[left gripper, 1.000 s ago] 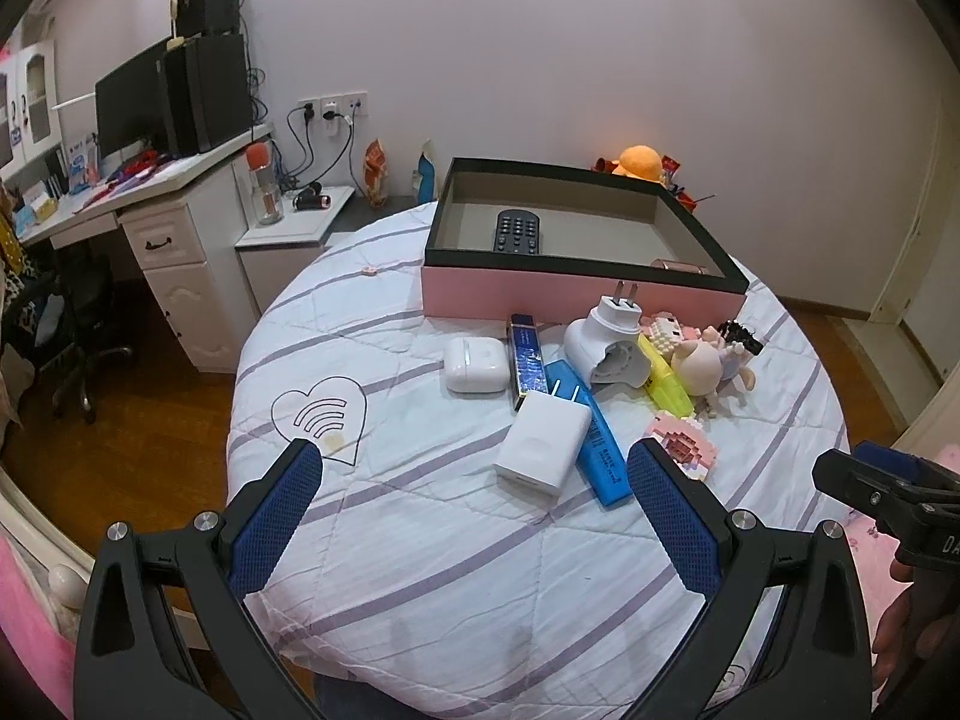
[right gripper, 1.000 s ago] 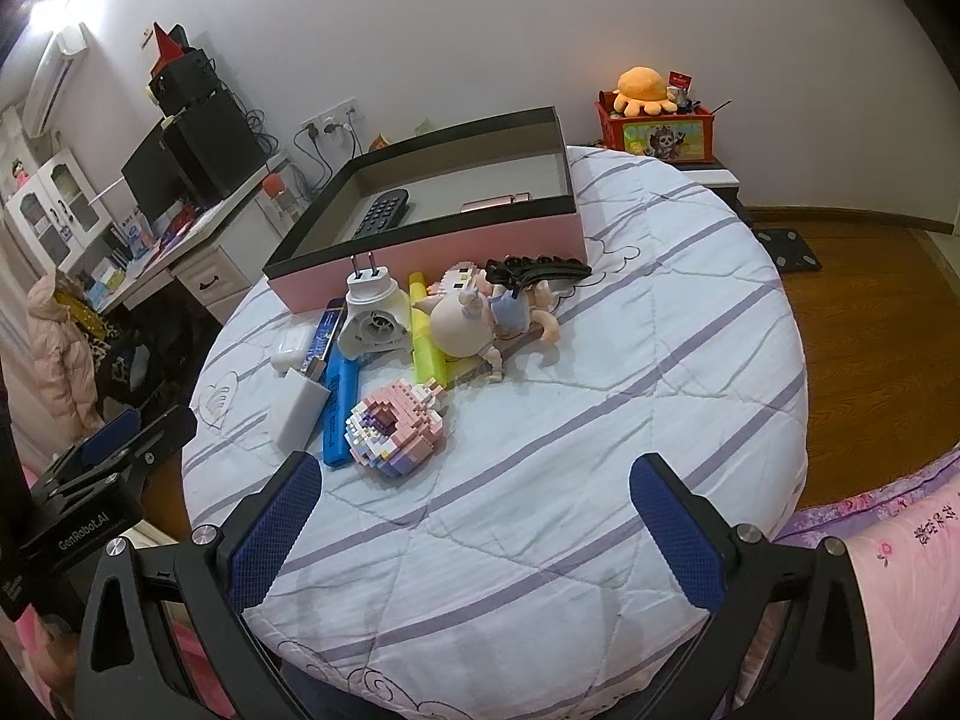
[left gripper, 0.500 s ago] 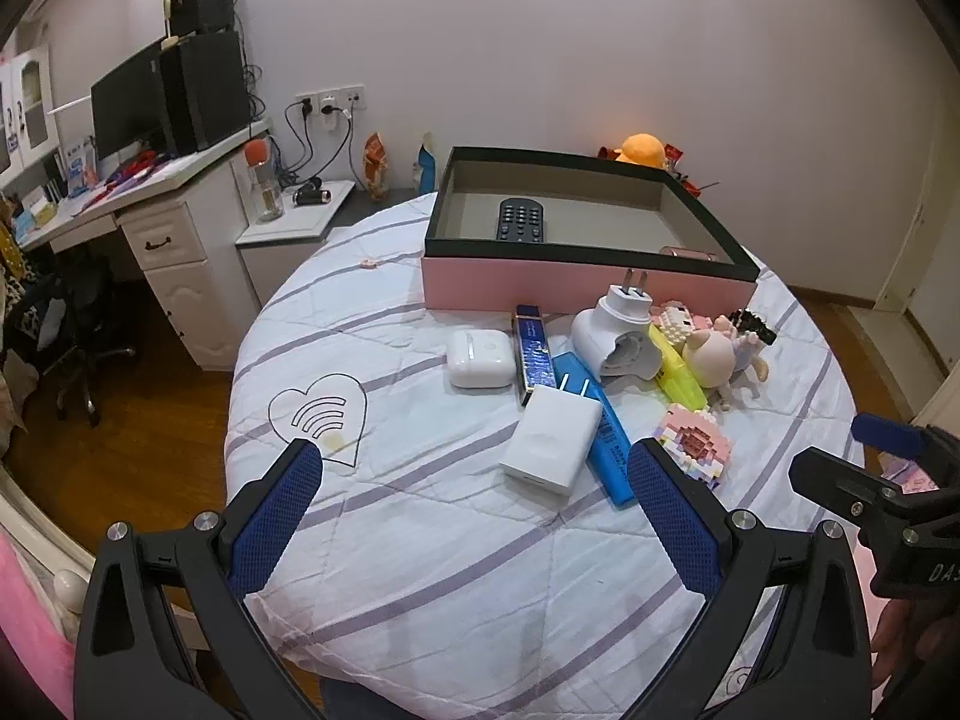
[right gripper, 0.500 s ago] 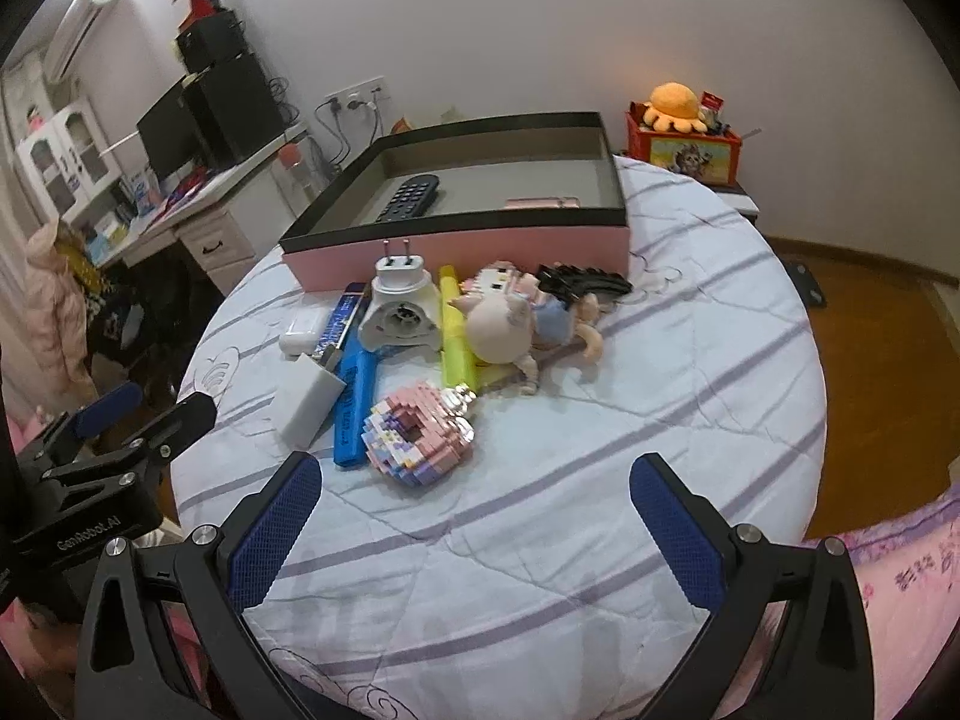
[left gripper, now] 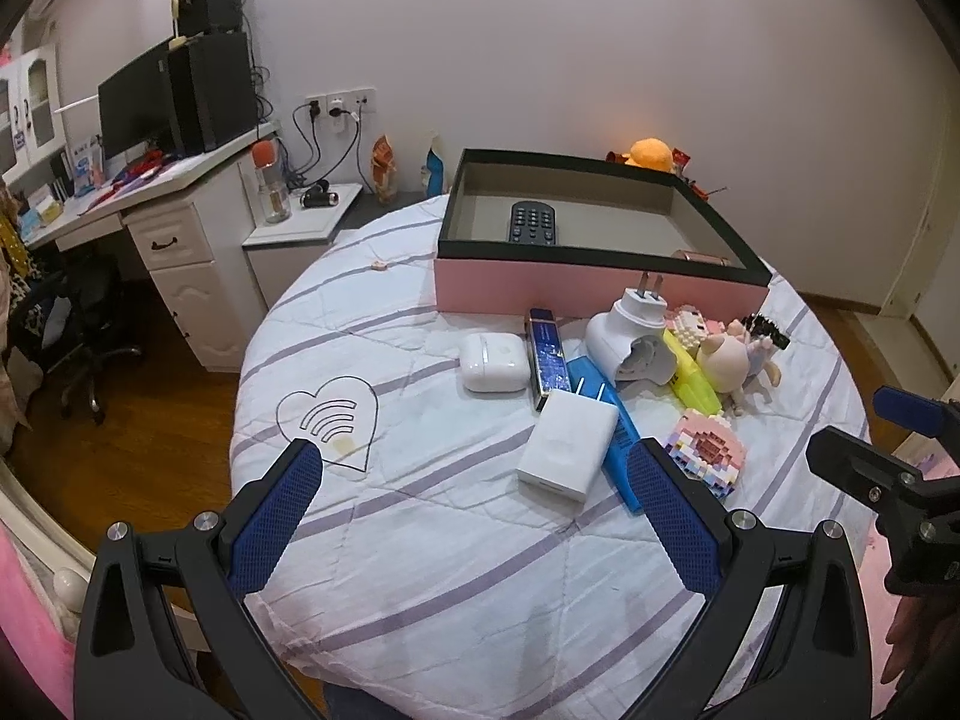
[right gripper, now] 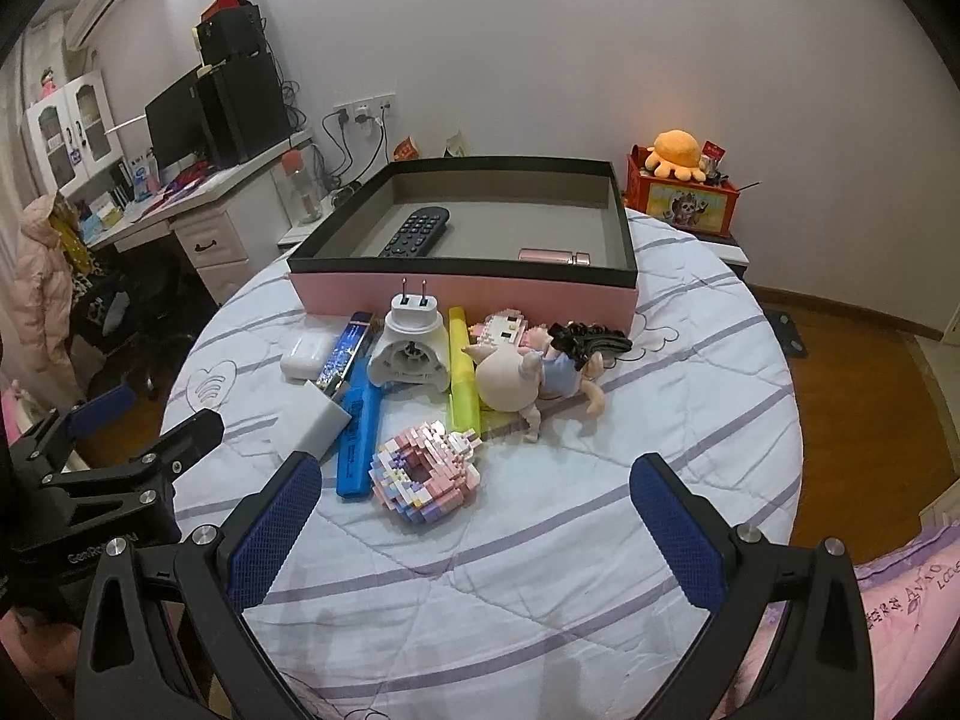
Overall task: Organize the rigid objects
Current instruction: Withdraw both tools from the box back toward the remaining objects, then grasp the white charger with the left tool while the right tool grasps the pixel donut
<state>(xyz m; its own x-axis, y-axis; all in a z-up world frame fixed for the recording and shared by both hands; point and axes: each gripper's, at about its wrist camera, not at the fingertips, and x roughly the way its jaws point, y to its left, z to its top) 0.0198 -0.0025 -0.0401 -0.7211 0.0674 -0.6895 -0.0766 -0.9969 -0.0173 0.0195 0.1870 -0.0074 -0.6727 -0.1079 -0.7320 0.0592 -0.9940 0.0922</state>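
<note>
A pink box point(left gripper: 600, 285) point(right gripper: 468, 294) with a black rim stands at the far side of the round table and holds a black remote point(left gripper: 533, 222) point(right gripper: 415, 231) and a rose-gold stick point(right gripper: 553, 255). In front of it lie a white earbud case point(left gripper: 493, 361), a white charger block point(left gripper: 569, 445), a blue bar point(right gripper: 358, 438), a white plug adapter point(right gripper: 413, 348), a yellow bar point(right gripper: 463, 378), a pig doll point(right gripper: 522, 381) and a pink brick donut point(right gripper: 426, 473). My left gripper point(left gripper: 474, 507) hangs open over the near table. My right gripper point(right gripper: 474, 510) is open just short of the donut.
The table wears a white cloth with purple stripes point(left gripper: 456, 540). A white desk point(left gripper: 180, 222) with a monitor and speakers stands at the left, an office chair point(left gripper: 78, 324) beside it. An orange plush on a red box point(right gripper: 681, 186) sits behind the table. Wooden floor surrounds it.
Both grippers have drifted forward and turned slightly, so the pile and the box sit nearer and more centred. Both stay open; no object on the table has moved.
</note>
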